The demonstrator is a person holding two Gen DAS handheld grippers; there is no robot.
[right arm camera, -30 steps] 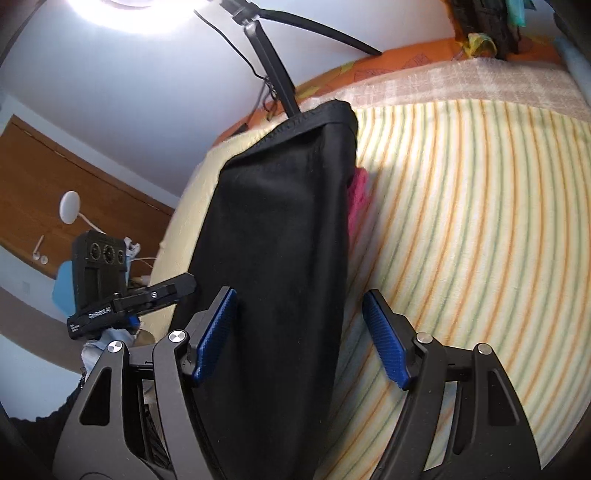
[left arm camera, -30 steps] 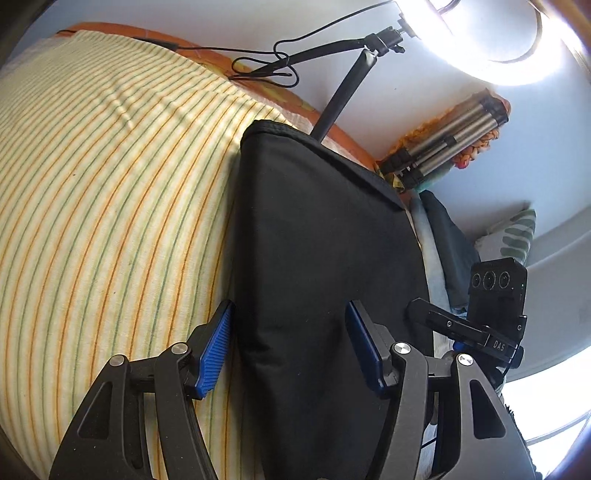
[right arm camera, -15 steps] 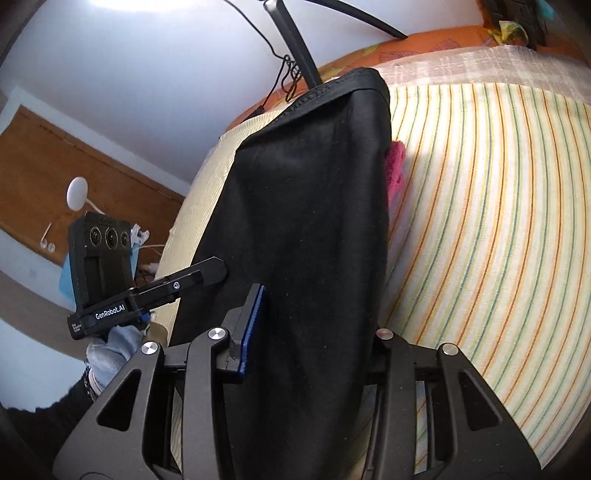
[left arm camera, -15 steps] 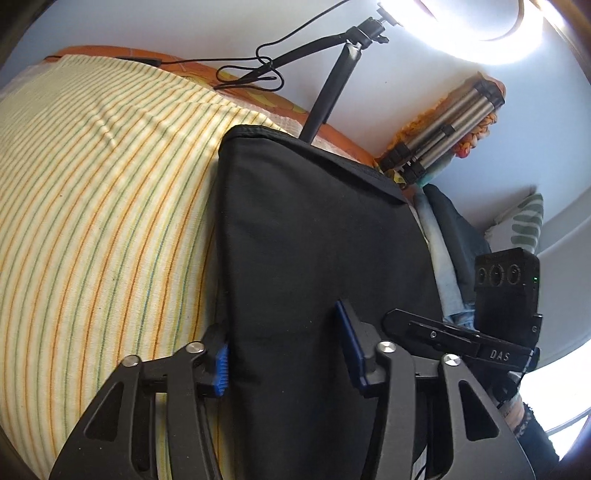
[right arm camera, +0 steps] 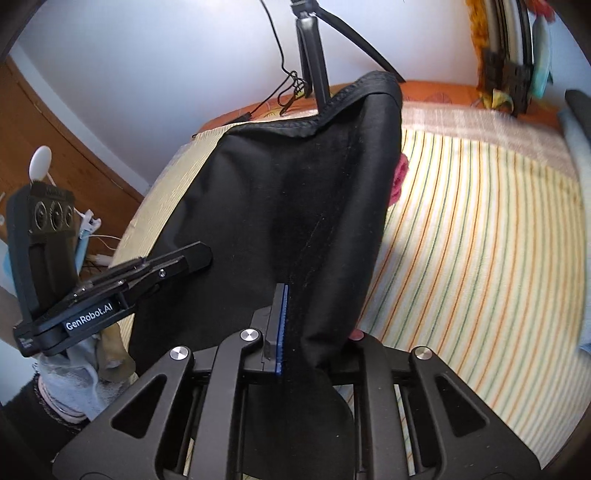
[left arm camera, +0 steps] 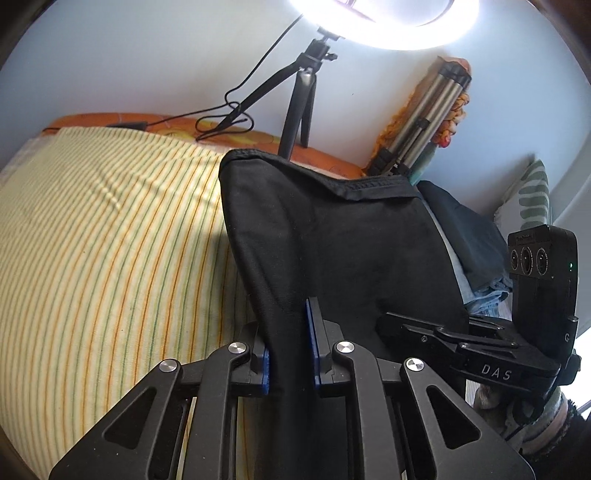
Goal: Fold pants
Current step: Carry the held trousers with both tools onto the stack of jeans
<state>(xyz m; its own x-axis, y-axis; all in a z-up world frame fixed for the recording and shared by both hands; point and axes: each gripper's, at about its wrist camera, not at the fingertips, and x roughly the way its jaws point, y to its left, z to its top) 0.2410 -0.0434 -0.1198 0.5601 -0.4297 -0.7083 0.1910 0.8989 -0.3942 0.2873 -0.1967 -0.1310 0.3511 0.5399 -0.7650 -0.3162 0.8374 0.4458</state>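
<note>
Black, matte, slightly fuzzy fabric fills our left wrist view: the pants (left arm camera: 332, 236) are lifted off the striped bed sheet (left arm camera: 110, 240), hemmed edge sagging along the top. Our left gripper (left arm camera: 290, 343) has its jaws squeezed onto a bunched fold, blue ribbed pads (left arm camera: 313, 332) pressing either side. A ring light (left arm camera: 384, 26) glares on its thin tripod (left arm camera: 299, 103) behind.

Right wrist view: same soft black pants (right arm camera: 295, 184), draped in a tall panel with a stitched seam down the middle. Our right gripper (right arm camera: 295, 325) has its jaws clamped on the cloth, one blue pad (right arm camera: 282, 325) visible, the other hidden under fabric. Something pink (right arm camera: 399, 177) peeks out beside the pants.
</note>
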